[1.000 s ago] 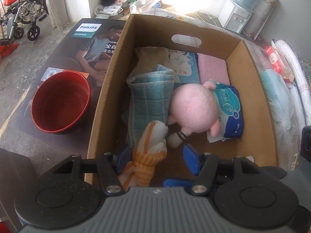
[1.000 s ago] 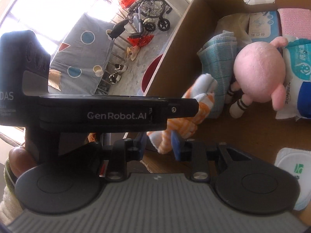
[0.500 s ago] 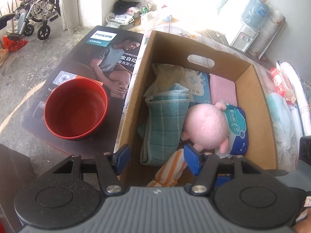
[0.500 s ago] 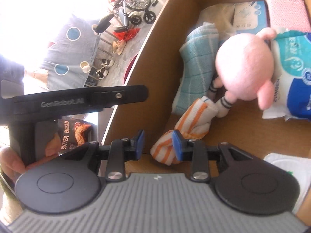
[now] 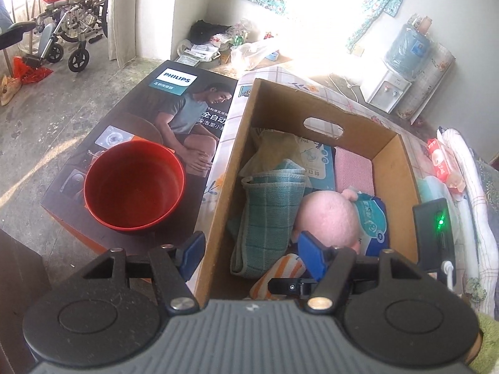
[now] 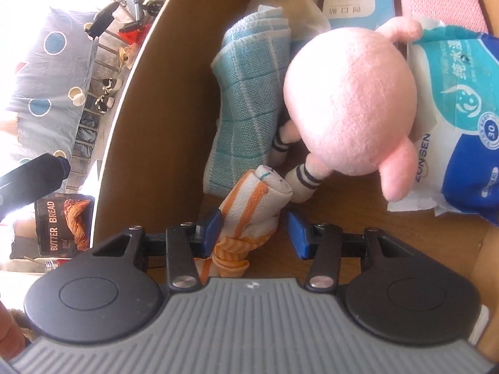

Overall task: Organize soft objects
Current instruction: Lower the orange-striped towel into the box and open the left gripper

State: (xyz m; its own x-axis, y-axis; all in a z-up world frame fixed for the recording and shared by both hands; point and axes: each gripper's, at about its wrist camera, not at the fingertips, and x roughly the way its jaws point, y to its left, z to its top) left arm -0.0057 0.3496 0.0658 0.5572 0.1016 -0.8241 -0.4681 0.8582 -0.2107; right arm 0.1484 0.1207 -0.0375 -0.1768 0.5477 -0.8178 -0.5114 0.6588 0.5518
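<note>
A cardboard box holds a folded teal towel, a pink plush toy, a blue wet-wipe pack, a pink cloth and a rolled orange-striped cloth. My right gripper is low inside the box, open, with the striped cloth lying between its fingers and leaning against the left one. My left gripper is open and empty, raised above the box's near left wall. In the left wrist view the striped cloth shows just below it.
A red bowl sits on a Philips carton left of the box. A wheelchair stands far left. A water dispenser is at the back right. Bedding and packets lie right of the box. A bread packet is outside the box.
My right gripper has opened and let go of the striped cloth, now lower in the box. My left gripper released it earlier and has pulled up and back.
</note>
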